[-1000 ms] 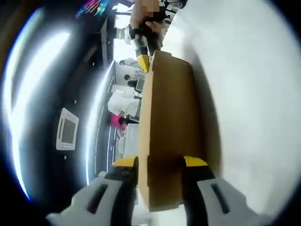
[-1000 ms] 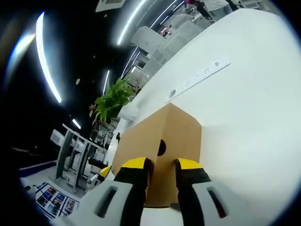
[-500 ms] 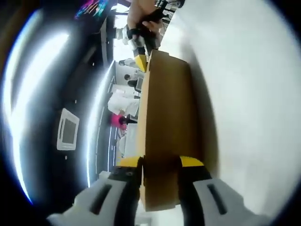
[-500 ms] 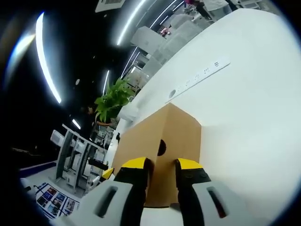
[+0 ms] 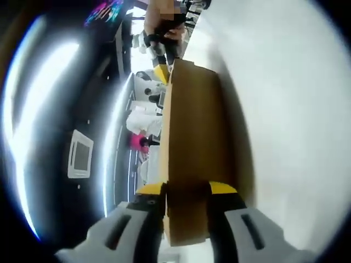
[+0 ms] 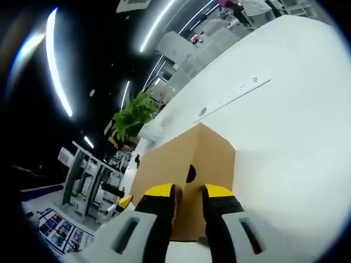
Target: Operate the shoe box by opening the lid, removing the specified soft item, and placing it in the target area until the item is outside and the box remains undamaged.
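One brown cardboard shoe box (image 5: 197, 142) stands on a white table (image 5: 296, 109), its lid down. Two grippers hold it, one at each end. In the left gripper view, the left gripper (image 5: 186, 192) has its two yellow-tipped jaws clamped on the near end of the box lid, one jaw on each side of the cardboard edge. At the far end of the box, the right gripper (image 5: 163, 70) shows as a yellow tip with a person's hand (image 5: 159, 33) above it.

In the right gripper view, the right gripper (image 6: 184, 193) pinches the near corner of the box (image 6: 192, 164), just below one round hole (image 6: 190, 174) in the end wall. Beyond the box, one green plant (image 6: 131, 116) stands at the table's edge, and one white power strip (image 6: 236, 93) lies on the table (image 6: 290, 153), well apart from the box.
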`<move>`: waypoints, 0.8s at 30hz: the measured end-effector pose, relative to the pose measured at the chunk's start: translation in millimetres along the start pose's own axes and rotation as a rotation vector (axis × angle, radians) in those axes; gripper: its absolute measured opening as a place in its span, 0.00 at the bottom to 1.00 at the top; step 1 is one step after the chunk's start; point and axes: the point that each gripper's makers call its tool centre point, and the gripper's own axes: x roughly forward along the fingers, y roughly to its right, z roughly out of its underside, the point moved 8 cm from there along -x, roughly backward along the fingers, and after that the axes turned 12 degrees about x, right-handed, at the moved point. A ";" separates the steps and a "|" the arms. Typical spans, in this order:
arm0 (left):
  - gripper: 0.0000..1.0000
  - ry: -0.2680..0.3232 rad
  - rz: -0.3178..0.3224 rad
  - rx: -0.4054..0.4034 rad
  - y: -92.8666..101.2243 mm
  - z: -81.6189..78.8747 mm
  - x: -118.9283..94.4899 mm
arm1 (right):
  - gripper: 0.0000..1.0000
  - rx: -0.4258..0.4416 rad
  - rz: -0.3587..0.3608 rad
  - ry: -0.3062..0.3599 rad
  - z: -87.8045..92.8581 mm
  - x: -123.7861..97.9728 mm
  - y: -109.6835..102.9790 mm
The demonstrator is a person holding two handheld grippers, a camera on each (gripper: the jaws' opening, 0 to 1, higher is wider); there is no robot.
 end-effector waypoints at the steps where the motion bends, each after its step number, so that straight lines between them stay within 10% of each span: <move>1: 0.29 0.000 0.001 -0.002 -0.6 0.1 0.1 | 0.22 -0.006 -0.004 0.004 0.2 -1.2 -2.8; 15: 0.29 0.006 0.003 -0.004 -0.3 0.0 -0.1 | 0.45 -0.260 -0.030 0.097 -1.7 -20.6 -40.2; 24: 0.29 -0.002 0.005 -0.004 -0.7 -0.9 0.0 | 0.56 -0.853 0.139 0.106 19.2 -33.6 -73.9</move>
